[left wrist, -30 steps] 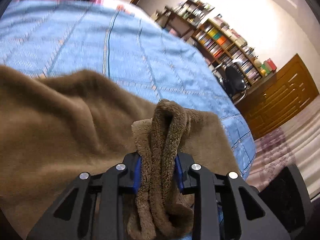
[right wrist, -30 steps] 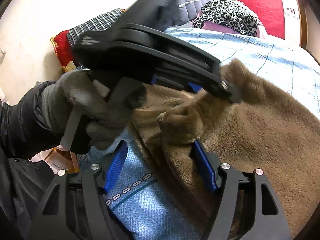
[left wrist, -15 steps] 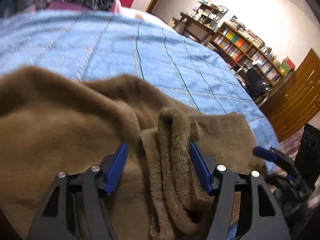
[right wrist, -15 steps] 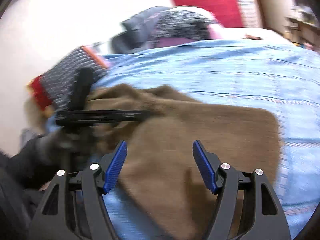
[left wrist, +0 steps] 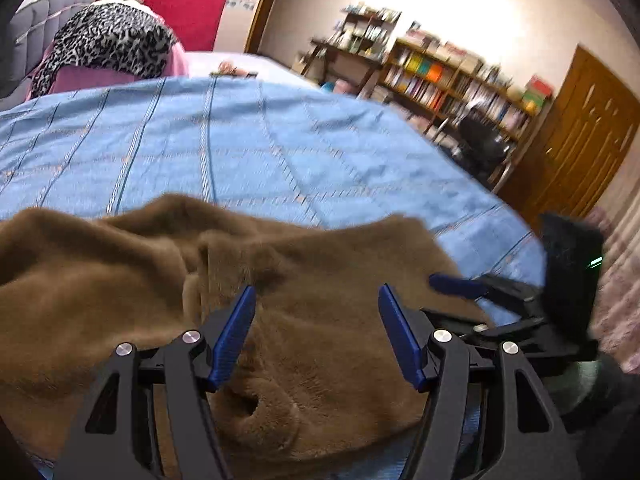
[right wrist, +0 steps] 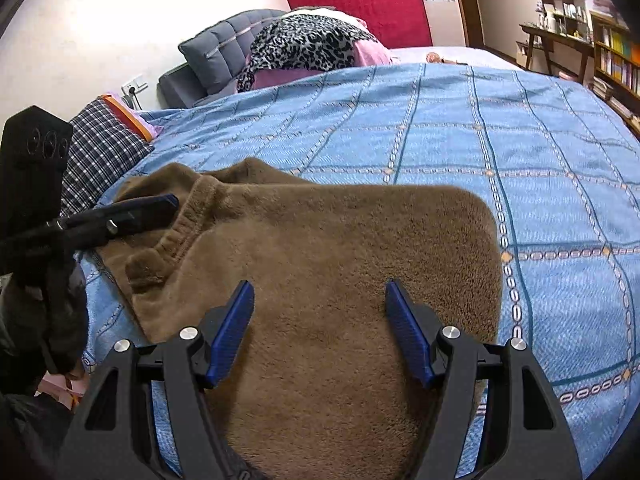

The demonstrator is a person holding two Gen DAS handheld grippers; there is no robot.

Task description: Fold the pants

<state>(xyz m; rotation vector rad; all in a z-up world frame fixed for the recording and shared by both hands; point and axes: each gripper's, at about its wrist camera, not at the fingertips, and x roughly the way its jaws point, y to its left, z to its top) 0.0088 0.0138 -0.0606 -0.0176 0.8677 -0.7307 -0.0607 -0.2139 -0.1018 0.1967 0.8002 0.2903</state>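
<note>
Both of our grippers hang with jaws spread and nothing between them. Our left gripper (left wrist: pixel 316 334) hovers over the rumpled end of the thick brown fleece pants (right wrist: pixel 340 256), which lie already doubled on the blue checked bedspread (right wrist: pixel 540 152) near its front edge. We judge the plush light, limp and bulky, likely to slump rather than crease. At the left end, the ribbed waistband (right wrist: pixel 188 224) offers the firmest hold; moving rightwards, the rounded far corner suits our right gripper (right wrist: pixel 320 332), poised above the pile.
</note>
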